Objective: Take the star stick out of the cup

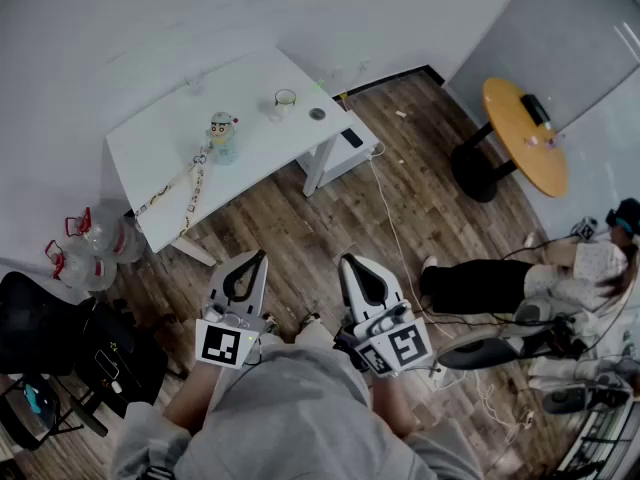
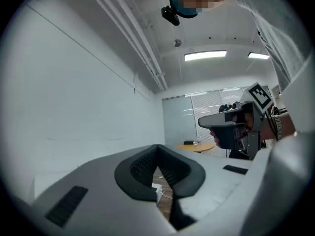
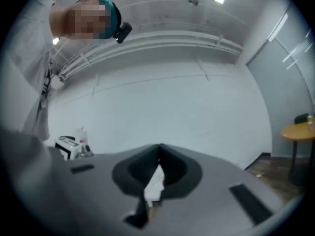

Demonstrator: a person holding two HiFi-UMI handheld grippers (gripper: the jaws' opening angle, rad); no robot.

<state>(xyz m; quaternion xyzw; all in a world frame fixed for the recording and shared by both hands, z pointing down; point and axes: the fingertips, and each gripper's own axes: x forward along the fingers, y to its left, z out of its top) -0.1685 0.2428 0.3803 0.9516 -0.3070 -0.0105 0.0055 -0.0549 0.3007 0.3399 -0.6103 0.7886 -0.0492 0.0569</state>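
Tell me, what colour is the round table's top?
Orange: the round table shows best in the head view.

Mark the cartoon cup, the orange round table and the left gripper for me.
cartoon cup (image 1: 223, 139): head view, on its body.
orange round table (image 1: 510, 128): head view, bare part of its top.
left gripper (image 1: 262, 256): head view, where its fingers meet at the tips.

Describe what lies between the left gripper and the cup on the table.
Head view: only bare wooden floor and the white table's near edge separate the left gripper from the cup.
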